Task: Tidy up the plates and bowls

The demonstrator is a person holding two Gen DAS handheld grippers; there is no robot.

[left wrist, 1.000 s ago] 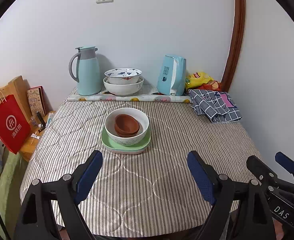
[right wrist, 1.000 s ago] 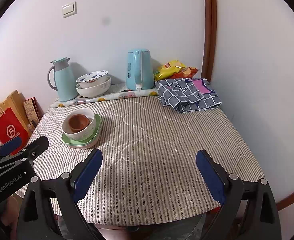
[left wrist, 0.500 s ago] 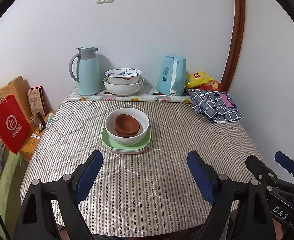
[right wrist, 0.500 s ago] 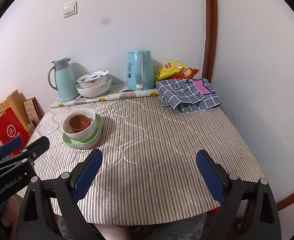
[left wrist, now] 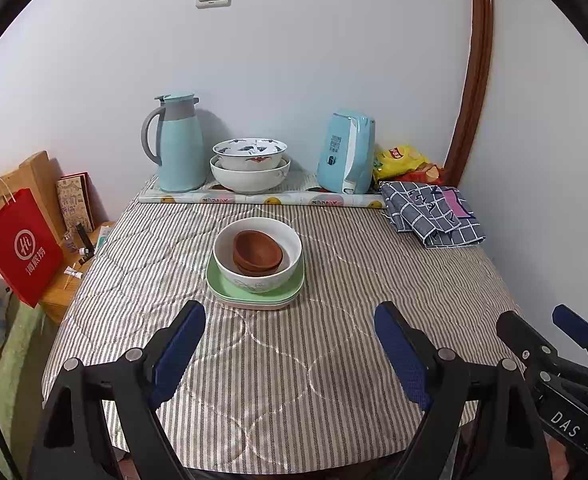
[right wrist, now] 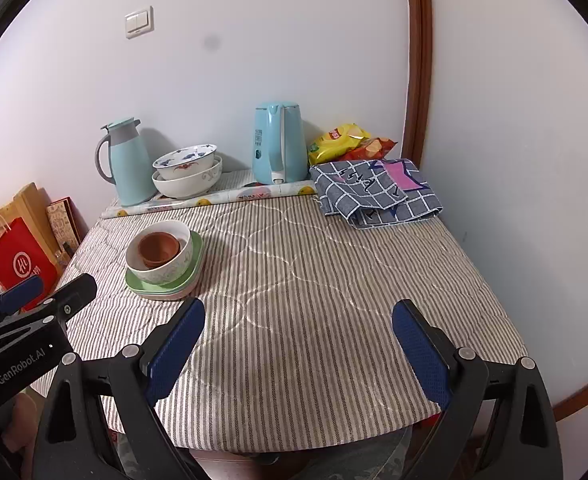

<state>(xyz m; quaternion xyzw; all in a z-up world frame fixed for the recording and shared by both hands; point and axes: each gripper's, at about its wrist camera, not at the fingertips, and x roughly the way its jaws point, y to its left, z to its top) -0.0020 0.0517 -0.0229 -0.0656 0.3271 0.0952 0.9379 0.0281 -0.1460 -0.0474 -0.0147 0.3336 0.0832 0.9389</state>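
Two brown bowls [left wrist: 257,252] sit nested inside a white bowl [left wrist: 272,276], which stands on stacked green and pink plates [left wrist: 294,294] mid-table; the same stack shows in the right wrist view [right wrist: 164,268]. Two more white patterned bowls [left wrist: 250,164] are nested at the back by the wall. My left gripper [left wrist: 290,332] is open and empty, hovering near the front edge in front of the stack. My right gripper [right wrist: 298,332] is open and empty, to the right of the stack above the striped cloth.
A teal thermos jug [left wrist: 176,144] and a blue kettle [left wrist: 348,156] stand at the back beside the nested bowls. A checked cloth [left wrist: 434,216] and snack bags [left wrist: 402,158] lie back right. A red bag [left wrist: 18,248] stands left of the table.
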